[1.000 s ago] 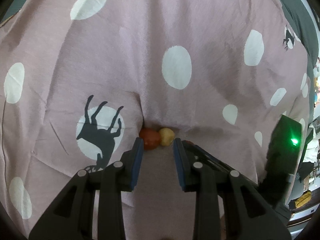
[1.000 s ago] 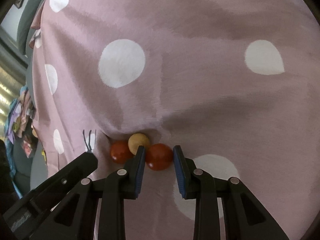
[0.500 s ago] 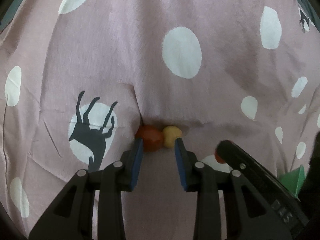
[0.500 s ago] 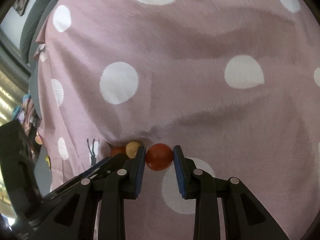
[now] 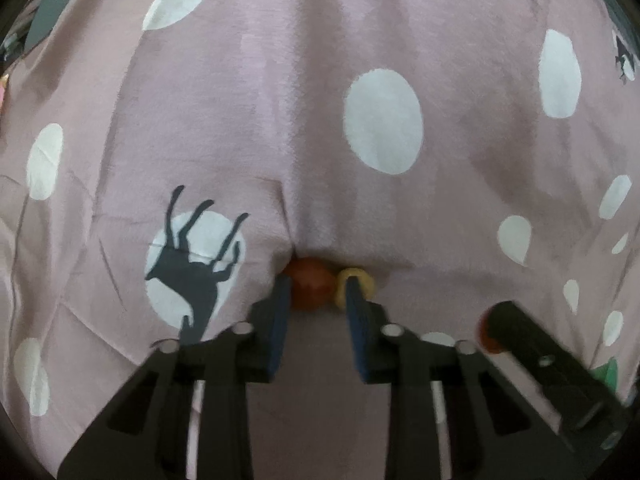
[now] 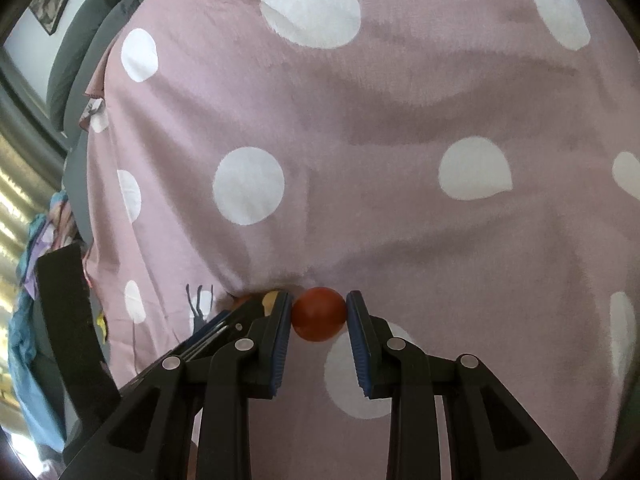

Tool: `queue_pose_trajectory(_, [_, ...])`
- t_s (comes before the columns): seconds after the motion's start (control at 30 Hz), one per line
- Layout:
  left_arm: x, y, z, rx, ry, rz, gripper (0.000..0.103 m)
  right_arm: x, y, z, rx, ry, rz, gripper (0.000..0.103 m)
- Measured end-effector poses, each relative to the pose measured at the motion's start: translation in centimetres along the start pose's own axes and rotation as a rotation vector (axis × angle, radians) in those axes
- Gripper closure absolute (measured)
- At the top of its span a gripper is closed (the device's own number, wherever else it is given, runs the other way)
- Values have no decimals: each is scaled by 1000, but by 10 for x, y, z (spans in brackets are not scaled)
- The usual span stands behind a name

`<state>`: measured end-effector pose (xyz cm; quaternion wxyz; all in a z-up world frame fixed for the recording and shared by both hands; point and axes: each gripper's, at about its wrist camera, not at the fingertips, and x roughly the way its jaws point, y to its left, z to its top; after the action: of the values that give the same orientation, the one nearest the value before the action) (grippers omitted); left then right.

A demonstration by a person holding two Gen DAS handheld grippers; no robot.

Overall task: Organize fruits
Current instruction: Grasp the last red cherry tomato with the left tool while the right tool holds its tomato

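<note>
On the pink dotted blanket (image 5: 240,120) a small red fruit (image 5: 311,286) lies in a dip, touching a yellow fruit (image 5: 366,282). My left gripper (image 5: 316,285) points down at them. Its jaws are closing on the red fruit, with the right finger in front of the yellow one. My right gripper (image 6: 319,305) is shut on a second red fruit (image 6: 319,314) and holds it just above the blanket. In the left wrist view the right gripper (image 5: 520,336) is at the lower right with that fruit (image 5: 486,334). In the right wrist view the left gripper (image 6: 224,330) hides most of the yellow fruit (image 6: 272,300).
The blanket has white dots and a dark horse print (image 5: 188,272), and sags in soft folds around the fruits. Grey cushions (image 6: 80,52) lie at its far left edge. Colourful cloth (image 6: 24,320) hangs at the left. Something green (image 5: 604,372) shows at the lower right.
My left gripper moved in and down over the red fruit and its jaws narrowed around it. My right gripper rose with its red fruit, away from the other two.
</note>
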<state>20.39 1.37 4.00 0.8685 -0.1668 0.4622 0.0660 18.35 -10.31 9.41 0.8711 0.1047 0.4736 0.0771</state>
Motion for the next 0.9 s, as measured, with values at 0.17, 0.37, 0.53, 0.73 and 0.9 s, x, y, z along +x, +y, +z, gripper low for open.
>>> queue_pose_trajectory(0.17, [-6,12,0,0,10,-17,86,-10,0,1,-6,-24,3,73])
queue_pose_trajectory(0.37, [-19,22,4,0,29,-61,92,-14,2,1,-19,-38,3,73])
queue_pose_trajectory(0.53, [-26,16,4,35,46,-34,91,-15,3,1,-23,-41,8,73])
queue_pose_trajectory(0.73, [-21,21,4,14,90,-5,89,-17,4,1,-30,-45,20,73])
queue_pose_trajectory(0.9, [-10,26,4,-51,117,-25,80,-19,3,1,-30,-48,23,73])
